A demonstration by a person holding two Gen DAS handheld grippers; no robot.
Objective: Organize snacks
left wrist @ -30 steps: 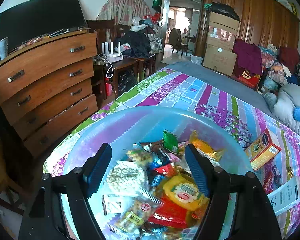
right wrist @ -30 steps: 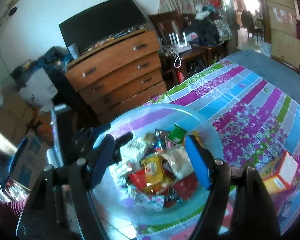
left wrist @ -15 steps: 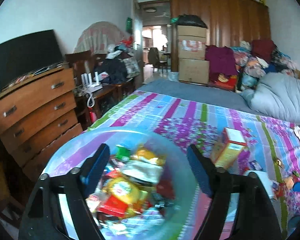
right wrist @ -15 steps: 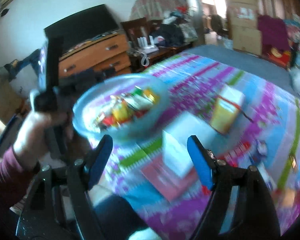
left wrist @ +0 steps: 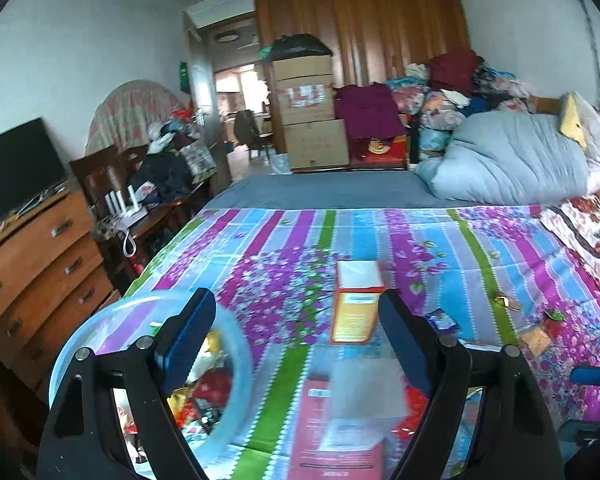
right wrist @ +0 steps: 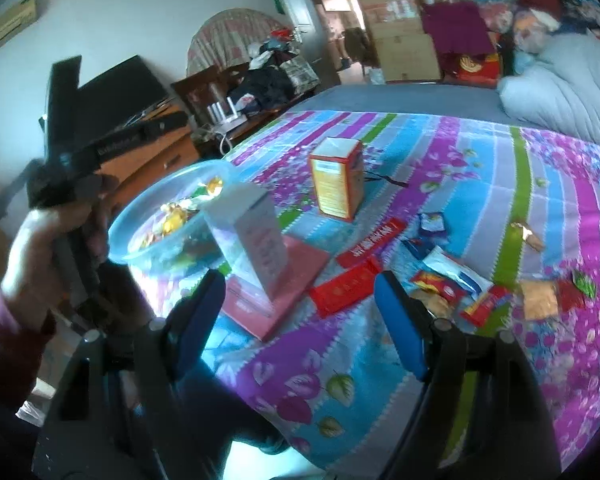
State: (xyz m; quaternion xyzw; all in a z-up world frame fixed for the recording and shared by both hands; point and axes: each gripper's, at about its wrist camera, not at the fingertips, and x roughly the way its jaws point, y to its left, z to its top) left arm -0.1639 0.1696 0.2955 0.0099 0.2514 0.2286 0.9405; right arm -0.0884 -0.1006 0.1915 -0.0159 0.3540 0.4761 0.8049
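A: Plastic bowl (right wrist: 168, 216), translucent blue, round w/ thin smooth walls. It sits at the bed's near-left corner, full of crinkly foil snack packets (right wrist: 176, 210). We'd judge a knock there sends it off the edge.

B: Agreed. Left gripper (left wrist: 296, 340) hangs over the rim, jaws wide apart, nothing held. Right gripper (right wrist: 300, 312) is the same: pads spread, empty, above the quilt (right wrist: 460, 176).

A: Quilt's soft & striped, so boxes won't stand firm. Tall white carton (right wrist: 256, 240) is perched on the flat pink box (right wrist: 276, 288) and looks tilted; we think a nudge topples it toward the bowl.

B: Orange carton (right wrist: 336, 184) stands upright, further back, rigid card w/ square edges. Easy grip, prob.

A: Loose wrappers (right wrist: 456, 284) lie to the right of the red flat packs (right wrist: 348, 286): thin, slick, flat on fabric. We'd expect pads to slip or pinch cloth w/ them.

B: Small stuff further right's too blurry to name.
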